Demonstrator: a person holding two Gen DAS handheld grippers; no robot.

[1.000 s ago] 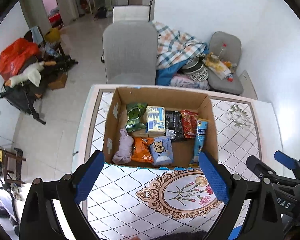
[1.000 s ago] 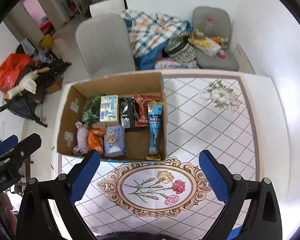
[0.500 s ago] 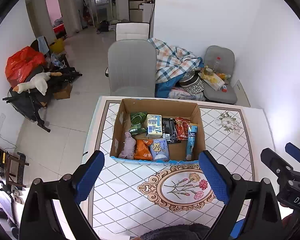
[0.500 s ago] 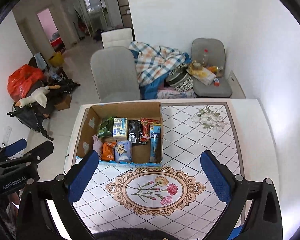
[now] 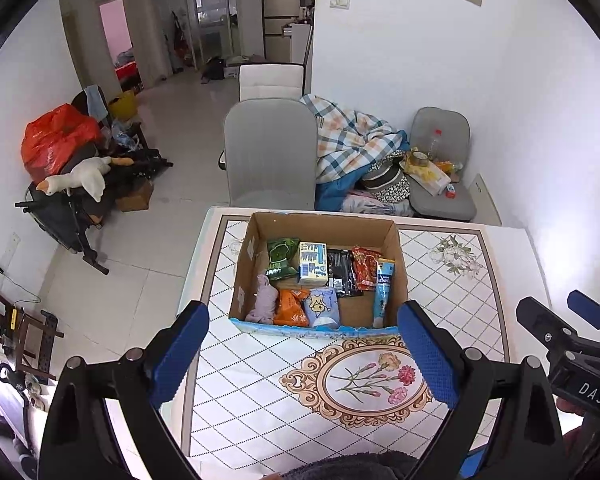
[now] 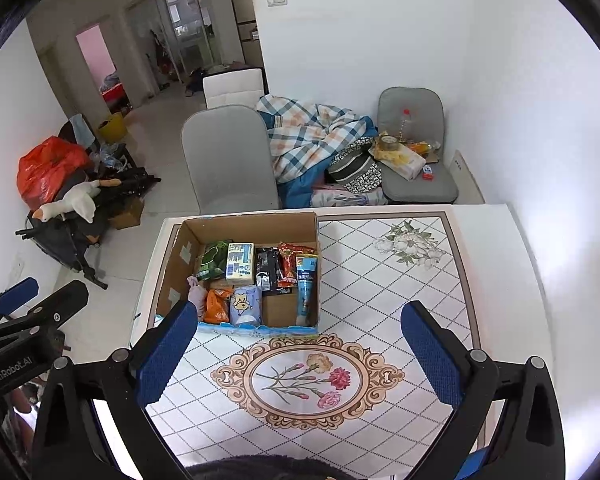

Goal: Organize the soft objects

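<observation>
Both tools hang high above the white table with the diamond-grid cloth (image 5: 260, 380), and neither touches anything. The left gripper (image 5: 304, 354) has its blue-padded fingers (image 5: 180, 354) spread wide with only the cloth showing between them. The right gripper (image 6: 300, 356) is the same story: pads far apart, empty, framing the oval flower medallion (image 6: 306, 380) printed on the cloth.

Beyond the medallion sits the open brown cardboard box (image 5: 396, 248), its near edge trimmed in blue, and everything soft is inside it. Along the far row: a green crinkly packet (image 5: 281, 258), a yellow-and-blue tissue pack (image 5: 312, 262), a black sachet (image 5: 342, 274) and a red snack bag (image 5: 365, 268). Nearer the front: a pale lilac cloth bundle (image 5: 265, 304) against the left wall, an orange packet (image 5: 291, 307) just beside it, and a light blue pack with a cartoon face (image 5: 321, 307) touching that one. A long blue tube-shaped pack (image 5: 382, 294) leans along the right wall, and a bare patch of box floor lies between it and the cartoon pack.

From the right wrist view the same box (image 6: 318, 232) sits toward the table's left side, with the cloth to its right bare apart from a printed flower spray (image 6: 410, 244).

Behind the table stands a grey upholstered chair (image 5: 270, 152), next to a plaid blanket heap (image 5: 348, 140).
</observation>
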